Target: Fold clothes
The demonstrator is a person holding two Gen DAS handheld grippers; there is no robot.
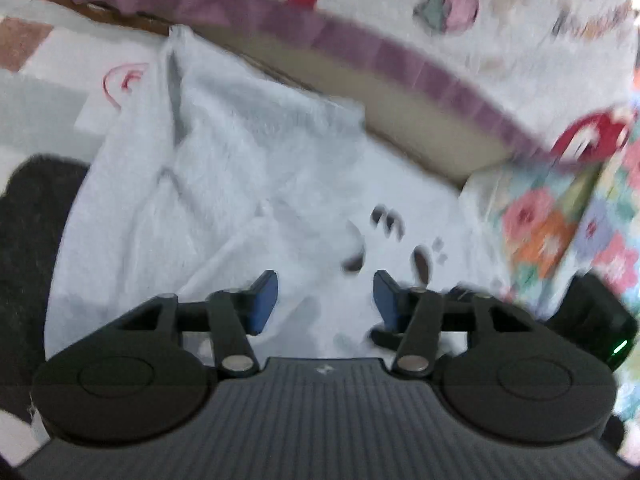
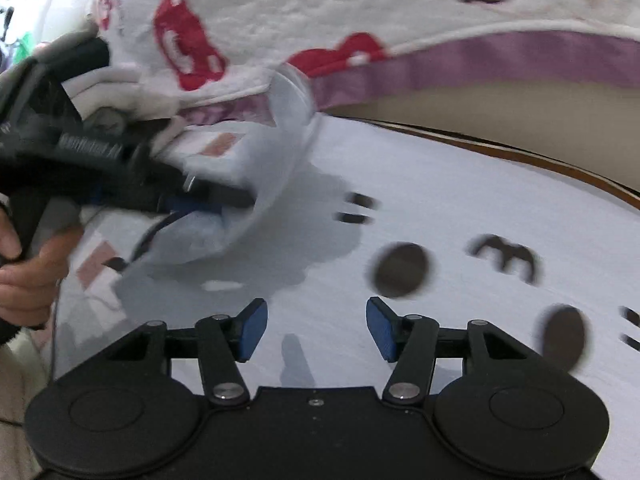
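While the quilt point(image 2: 280, 20), with its red motifs and purple border, hangs over the far edge of the scene, the work itself lies on the patterned sheet point(image 1: 40, 92) below it. Spread across that sheet is the pale top point(image 2: 440, 184), print side up, and it fills most of both views. I cannot tell whether the sheet covers a bed or the floor.

At the top's left side a flap point(image 2: 280, 152) stands raised and curled over. So the step in hand appears to be turning one side inward over the body.

The left gripper point(image 2: 236, 202), worked by a hand point(image 2: 28, 272), reaches into that flap. Its own camera shows the jaws spread with cloth only behind them, so nothing seems pinched. The right gripper point(image 2: 317, 320) hovers over the middle of the top, jaws wide and empty.

To do this well, the flap's edge should be pinched near a corner, not mid-cloth. It should then be carried low across and laid so the fold line runs straight down the top. The right gripper could press the body flat just beside that line, to stop the fleecy cloth dragging. The dark eye point(image 2: 400, 270) of the printed face makes a handy mark for how far the edge should come.
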